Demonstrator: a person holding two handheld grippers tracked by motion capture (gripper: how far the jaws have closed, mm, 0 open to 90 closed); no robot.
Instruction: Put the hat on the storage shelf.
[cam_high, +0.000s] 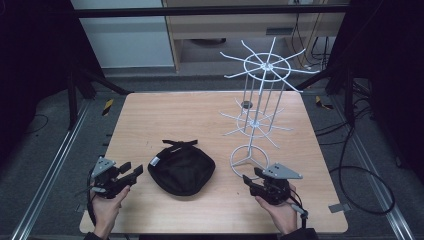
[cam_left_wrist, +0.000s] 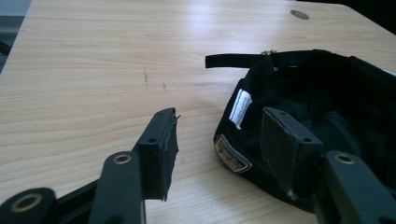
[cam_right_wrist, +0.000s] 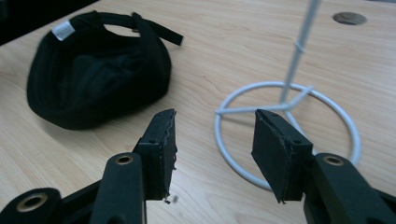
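high view, rack (cam_high: 260, 100) arms faint, cap (cam_high: 182, 170) dark

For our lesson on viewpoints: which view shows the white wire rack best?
The high view: the whole white wire rack stands visible, both spoke tiers and ring base. The right gripper view shows its base and pole; the left gripper view looks elsewhere.

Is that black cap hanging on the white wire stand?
No, the black cap lies flat on the table, beside the white wire stand, whose arms are bare.
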